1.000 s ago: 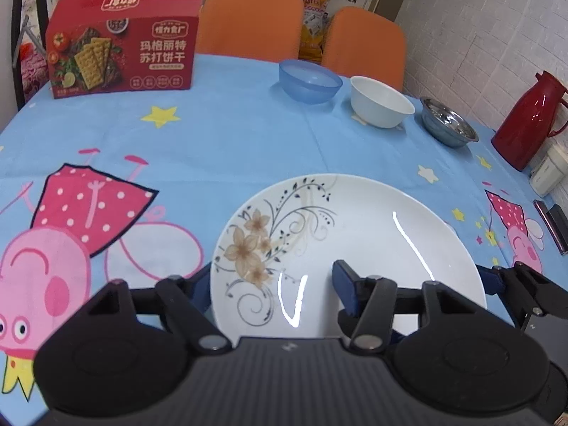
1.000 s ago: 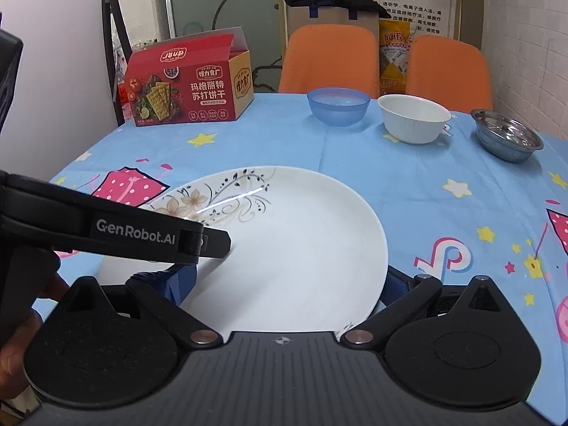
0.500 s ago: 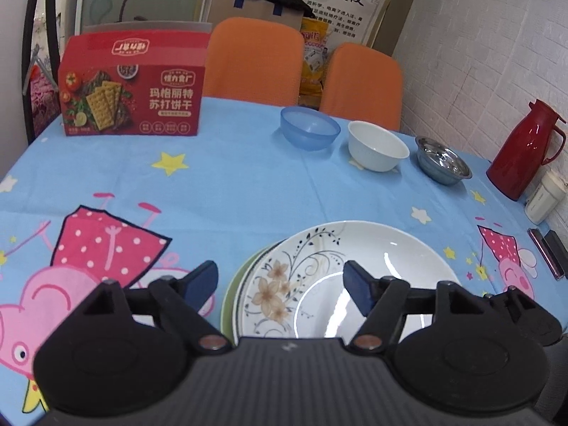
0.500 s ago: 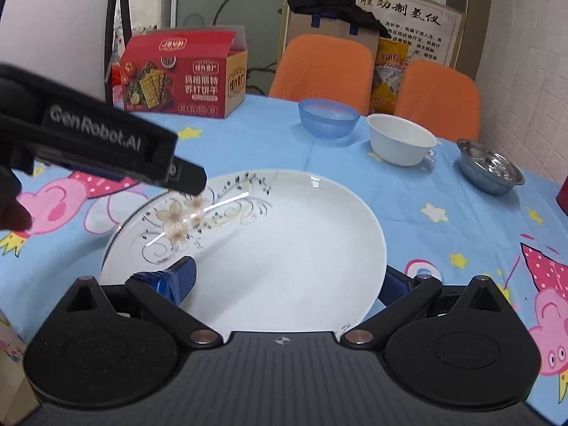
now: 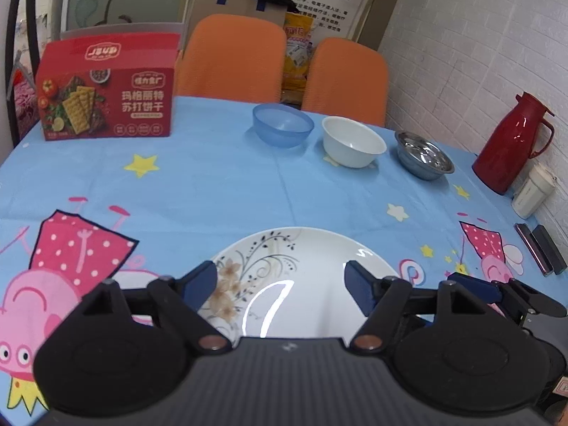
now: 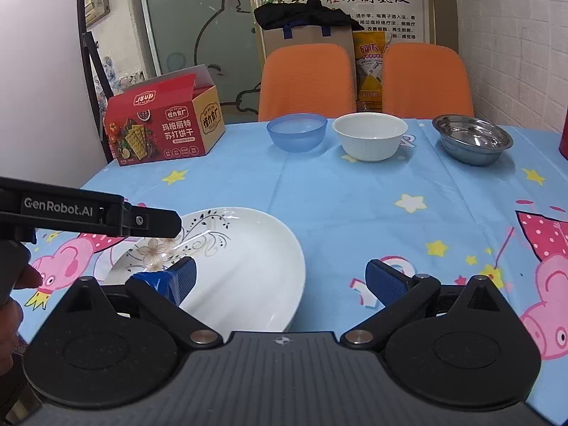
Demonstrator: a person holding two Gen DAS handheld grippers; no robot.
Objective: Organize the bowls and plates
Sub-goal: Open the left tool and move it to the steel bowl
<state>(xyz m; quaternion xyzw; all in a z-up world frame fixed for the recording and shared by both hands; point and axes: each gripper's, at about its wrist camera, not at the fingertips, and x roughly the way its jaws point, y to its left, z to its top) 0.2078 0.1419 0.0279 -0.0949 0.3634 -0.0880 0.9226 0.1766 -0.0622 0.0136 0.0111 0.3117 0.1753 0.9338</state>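
Observation:
A white plate [image 5: 312, 277] with a brown flower pattern lies flat on the blue cartoon tablecloth near the front edge. A second rim shows under its right edge [image 6: 293, 314]. My left gripper [image 5: 278, 285] hovers open just above the plate's near part, touching nothing. My right gripper [image 6: 284, 280] is to the right of it, wide open with its jaws closing. Its left fingertip is over the plate [image 6: 245, 273], the right one over bare cloth, and neither pad presses on anything. A blue bowl [image 5: 283, 126], a white bowl [image 5: 353, 142] and a steel bowl [image 5: 424, 156] stand in a row at the far side.
A red cracker box [image 5: 106, 92] stands at the back left. A red thermos [image 5: 511, 142], a small white container [image 5: 532, 191] and dark flat objects [image 5: 539, 252] sit by the right wall. Two orange chairs [image 5: 230, 56] are behind the table. A person's hand [image 6: 14, 301] holds the left gripper.
My left gripper's jaws have opened off the plate and it has risen and drawn back. The right gripper has shifted right, so the plate now sits left in its view.

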